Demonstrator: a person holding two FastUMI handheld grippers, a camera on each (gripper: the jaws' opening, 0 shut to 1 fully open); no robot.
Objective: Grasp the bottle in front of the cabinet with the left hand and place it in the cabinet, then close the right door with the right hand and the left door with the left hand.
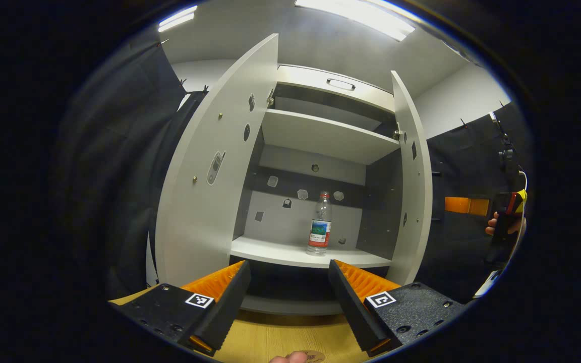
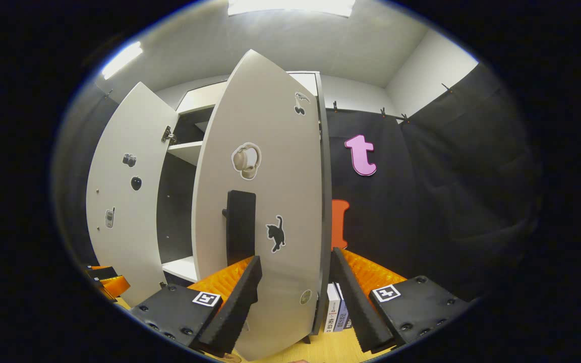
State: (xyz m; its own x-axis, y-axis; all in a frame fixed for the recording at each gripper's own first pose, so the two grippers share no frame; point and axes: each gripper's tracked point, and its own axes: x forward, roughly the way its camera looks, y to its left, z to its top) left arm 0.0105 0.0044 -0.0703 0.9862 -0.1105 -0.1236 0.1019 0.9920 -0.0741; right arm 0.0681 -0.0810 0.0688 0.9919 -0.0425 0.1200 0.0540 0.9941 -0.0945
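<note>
Clear plastic bottle (image 1: 320,224) standing upright on the cabinet's lower shelf (image 1: 270,251), well ahead of the left gripper (image 1: 289,282), whose jaws gape wide and hold nothing. Next in line by the look of it: the right door (image 2: 263,212), half open, its outer face just ahead of the right gripper (image 2: 294,282), nearer than the left. Right jaws spread wide too, empty, door edge between them without touching.

Books (image 2: 337,313) upright beside the cabinet; wooden tabletop (image 1: 280,340) below.
</note>
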